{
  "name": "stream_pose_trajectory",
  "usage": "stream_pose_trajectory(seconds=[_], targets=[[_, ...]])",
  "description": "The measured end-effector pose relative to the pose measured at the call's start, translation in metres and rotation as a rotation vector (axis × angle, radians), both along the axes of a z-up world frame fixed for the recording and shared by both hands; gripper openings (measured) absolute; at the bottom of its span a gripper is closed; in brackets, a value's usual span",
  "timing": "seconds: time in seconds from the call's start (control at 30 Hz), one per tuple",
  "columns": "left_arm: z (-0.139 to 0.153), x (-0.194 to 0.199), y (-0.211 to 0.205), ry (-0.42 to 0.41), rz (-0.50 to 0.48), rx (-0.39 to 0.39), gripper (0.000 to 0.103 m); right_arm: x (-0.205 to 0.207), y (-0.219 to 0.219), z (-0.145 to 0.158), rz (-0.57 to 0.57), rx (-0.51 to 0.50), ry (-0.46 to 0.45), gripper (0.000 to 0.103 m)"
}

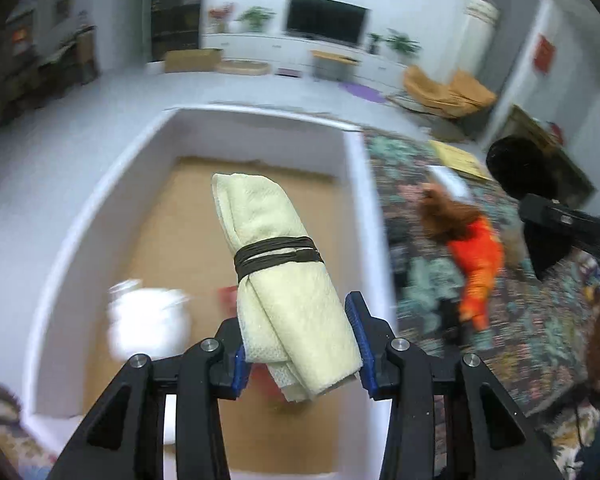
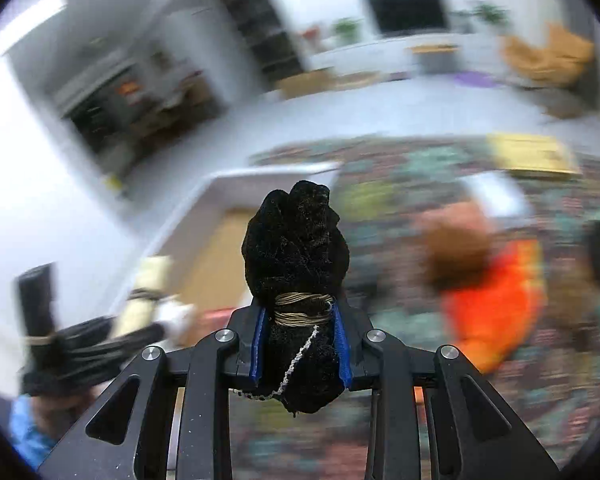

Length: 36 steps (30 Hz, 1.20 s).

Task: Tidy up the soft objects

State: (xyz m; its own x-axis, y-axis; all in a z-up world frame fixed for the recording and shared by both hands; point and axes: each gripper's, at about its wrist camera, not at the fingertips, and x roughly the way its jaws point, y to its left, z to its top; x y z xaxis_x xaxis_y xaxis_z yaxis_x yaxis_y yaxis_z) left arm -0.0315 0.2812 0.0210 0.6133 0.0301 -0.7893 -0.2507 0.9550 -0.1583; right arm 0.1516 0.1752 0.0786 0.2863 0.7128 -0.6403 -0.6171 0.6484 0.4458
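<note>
My left gripper (image 1: 300, 340) is shut on a rolled pale yellow towel (image 1: 284, 264) tied with a dark cord, held above a white box (image 1: 80, 216) with a brown cardboard floor. A white soft object (image 1: 150, 322) and something red lie in the box. My right gripper (image 2: 300, 344) is shut on a rolled black cloth (image 2: 296, 256) tied with tan cord, held over the patterned rug to the right of the box (image 2: 204, 200). The right gripper and black cloth (image 1: 516, 168) show at the right of the left wrist view. The yellow towel (image 2: 144, 300) shows at the left of the right wrist view.
A plush toy in orange clothes (image 1: 472, 256) lies on the multicoloured rug (image 1: 540, 328), also in the right wrist view (image 2: 496, 292). A yellow flat item (image 1: 458, 158) and a white item (image 1: 450, 182) lie farther back. A TV cabinet (image 1: 300, 50) stands along the far wall.
</note>
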Motion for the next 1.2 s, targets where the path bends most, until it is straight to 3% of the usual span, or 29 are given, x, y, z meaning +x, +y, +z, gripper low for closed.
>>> stream_pose_trajectory(seconds=[0.07,0.1,0.13,0.17,0.2,0.27,0.4,0.5,0.63,0.73,0.87,1.03,1.2], targets=[[-0.006,-0.019,0.017,0.024,0.060,0.067,0.046,-0.020,0.035,-0.005,0.069,0.009,0.016,0.037],[-0.009,-0.023,0.023,0.036,0.084,0.091,0.056,-0.027,0.048,-0.009,0.101,0.021,0.034,0.054],[-0.013,-0.027,0.027,0.048,0.112,0.112,0.079,-0.033,0.060,-0.015,0.141,0.033,0.066,0.083],[-0.016,-0.031,0.031,0.051,0.141,0.125,0.089,-0.038,0.069,-0.021,0.164,0.033,0.091,0.086],[-0.017,-0.035,0.034,0.043,0.166,0.133,0.094,-0.042,0.071,-0.024,0.167,0.023,0.091,0.085],[-0.017,-0.039,0.033,0.020,0.188,0.138,0.094,-0.045,0.061,-0.027,0.160,0.006,0.052,0.085],[-0.011,-0.035,0.006,-0.050,0.136,0.069,0.094,-0.045,0.006,-0.041,-0.009,-0.132,-0.103,0.085],[-0.004,-0.026,-0.042,-0.110,0.009,-0.004,0.094,-0.034,-0.054,-0.075,-0.201,-0.281,-0.159,0.085],[-0.005,-0.012,-0.124,-0.141,-0.223,-0.062,0.094,-0.019,-0.144,-0.134,-0.440,-0.405,-0.091,0.085],[-0.033,-0.001,-0.182,-0.102,-0.356,-0.062,0.095,-0.010,-0.212,-0.170,-0.607,-0.474,-0.037,0.085],[-0.085,0.012,-0.225,-0.010,-0.424,-0.011,0.095,0.000,-0.256,-0.190,-0.722,-0.531,-0.016,0.085],[-0.131,0.022,-0.237,0.045,-0.429,0.091,0.095,0.002,-0.278,-0.204,-0.753,-0.483,-0.037,0.088],[-0.155,0.042,-0.229,0.070,-0.394,0.087,0.095,-0.001,-0.271,-0.202,-0.754,-0.480,-0.042,0.089]])
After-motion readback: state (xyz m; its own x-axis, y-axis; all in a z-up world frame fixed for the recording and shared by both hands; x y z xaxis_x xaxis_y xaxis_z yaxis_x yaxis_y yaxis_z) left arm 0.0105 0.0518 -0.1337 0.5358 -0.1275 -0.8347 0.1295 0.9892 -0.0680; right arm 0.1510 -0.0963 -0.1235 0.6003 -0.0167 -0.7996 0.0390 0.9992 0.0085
